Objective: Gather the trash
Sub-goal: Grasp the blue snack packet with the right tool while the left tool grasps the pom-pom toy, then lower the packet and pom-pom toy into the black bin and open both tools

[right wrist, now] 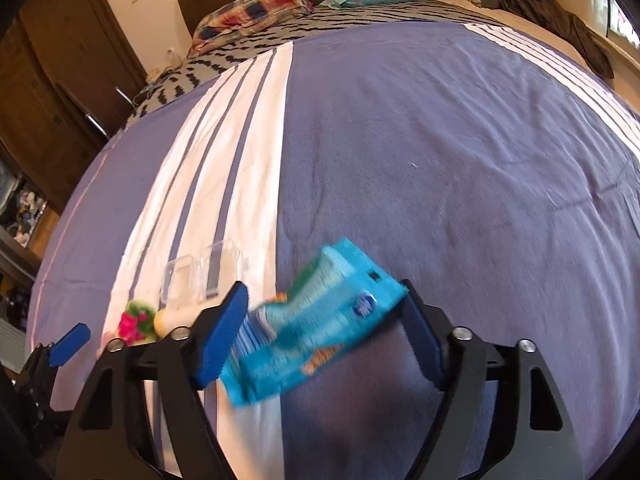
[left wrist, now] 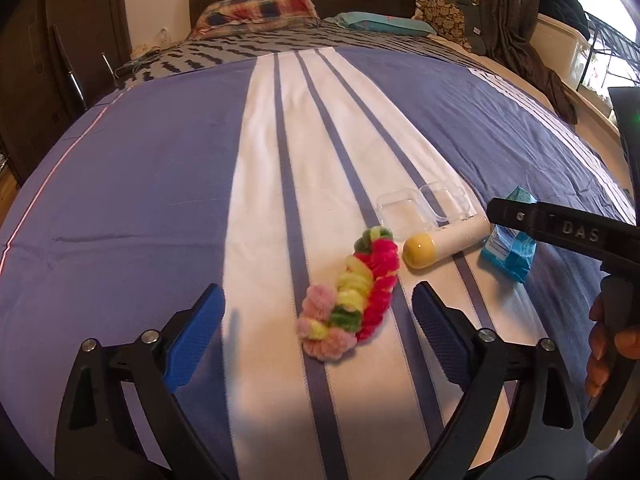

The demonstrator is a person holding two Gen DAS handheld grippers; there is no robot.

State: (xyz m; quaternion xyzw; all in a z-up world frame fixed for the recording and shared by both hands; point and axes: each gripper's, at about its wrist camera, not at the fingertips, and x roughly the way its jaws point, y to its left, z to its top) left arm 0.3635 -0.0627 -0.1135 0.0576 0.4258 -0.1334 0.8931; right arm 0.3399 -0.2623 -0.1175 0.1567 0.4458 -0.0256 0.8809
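4 loose things lie on the striped bedspread point(left wrist: 160, 184), and the right claw point(right wrist: 320, 340) is working on the blue wrapper point(right wrist: 316, 328).

Going left to right in the left wrist view: the left claw point(left wrist: 318, 338) is spread wide and holds nothing, its blue pads either side of the pipe-cleaner bundle point(left wrist: 352, 296), which lies on the white stripe at 12 o'clock from it. At 1 o'clock from the bundle is the clear plastic case point(left wrist: 424, 208), lying open, and just in front of it the white roller with a yellow cap point(left wrist: 444, 246). At 3 o'clock from the roller sits the wrapper, partly under the right claw's black body.

In the right wrist view the wrapper sits between the right claw's wide-open pads, its left end touching or almost touching the left pad point(right wrist: 220, 340); the picture is blurred, so I cannot tell whether it is gripped. It looks not yet pinched.

To do this step well, my judgement is: centre the wrapper between the pads, lower until the tips just reach the bedspread, then close slowly. Thin crinkly film may slide or fold, and soft bedding may bunch into the grip, so take the thicker middle of it, not an edge. Keep clear of the roller, which could roll.
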